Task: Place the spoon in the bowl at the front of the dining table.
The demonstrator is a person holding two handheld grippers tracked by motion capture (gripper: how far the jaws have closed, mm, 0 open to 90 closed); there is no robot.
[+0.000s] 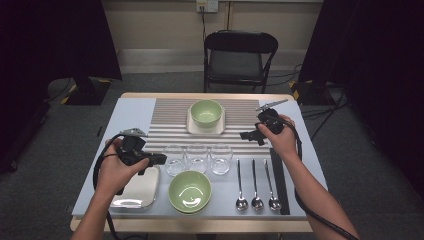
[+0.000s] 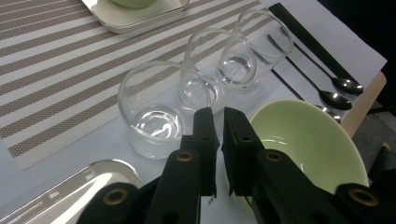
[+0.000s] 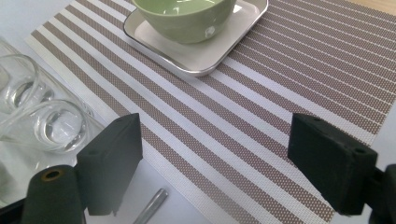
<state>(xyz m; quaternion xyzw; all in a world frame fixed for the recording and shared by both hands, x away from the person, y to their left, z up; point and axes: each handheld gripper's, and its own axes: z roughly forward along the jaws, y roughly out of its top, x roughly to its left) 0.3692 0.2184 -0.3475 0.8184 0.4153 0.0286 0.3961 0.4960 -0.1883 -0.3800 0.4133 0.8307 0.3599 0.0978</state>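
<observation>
The left gripper [image 1: 156, 159] hovers with its fingers nearly shut on nothing, just beside the nearest glass [image 2: 156, 109] and over the near green bowl [image 2: 306, 142], seemingly lined up to take one. The right gripper [image 1: 248, 135] waits above the striped mat [image 3: 261, 88], fingers spread wide, ready to receive or steady something.

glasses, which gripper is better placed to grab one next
Left, probably. The left gripper hovers right beside the nearest glass, though its jaws are nearly shut and must open first. The right gripper is open but sits over the striped placemat, farther from the row.
</observation>
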